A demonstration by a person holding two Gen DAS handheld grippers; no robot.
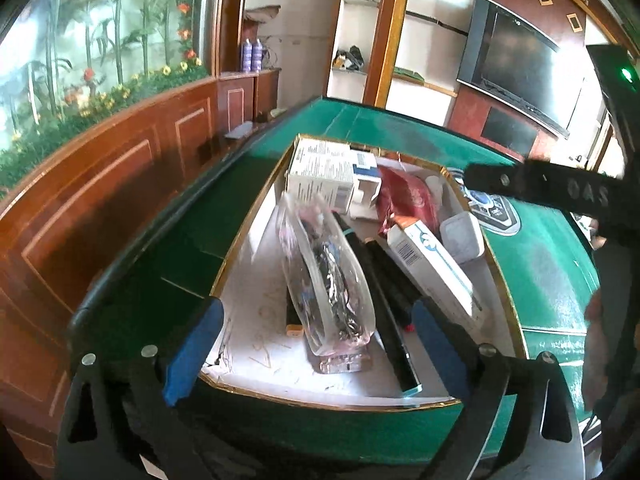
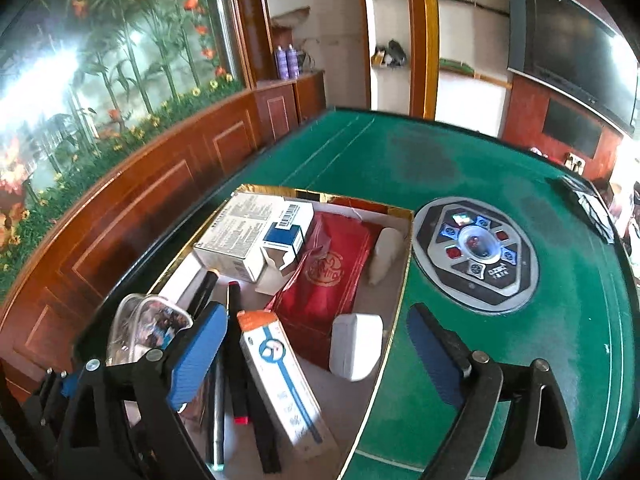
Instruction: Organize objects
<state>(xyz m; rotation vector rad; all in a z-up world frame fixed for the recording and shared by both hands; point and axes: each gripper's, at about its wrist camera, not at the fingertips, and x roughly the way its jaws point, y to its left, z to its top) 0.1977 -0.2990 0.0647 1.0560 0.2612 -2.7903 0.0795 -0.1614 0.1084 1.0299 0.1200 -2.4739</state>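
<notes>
Box [image 2: 402, 264] on green table [image 2: 400, 168] already holds cartons, red pouch [image 2: 332, 276], pens, clear bag [image 1: 328, 276]. Left gripper [image 1: 316, 344] and right gripper [image 2: 316, 356]: jaws wide, empty. No loose items visible; task judged near complete.

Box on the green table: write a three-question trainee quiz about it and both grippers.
1. True or false: the left gripper is clamped on the clear pouch.
2. Which lies beside the red packet in the box? A) a small white case B) a banana C) a mug
3. Fill in: the round control panel sits on the table, ____ the box.

Key: 1 false, its jaws stand open and nothing is gripped; the right gripper is open too. 2 A. 3 outside.
</notes>
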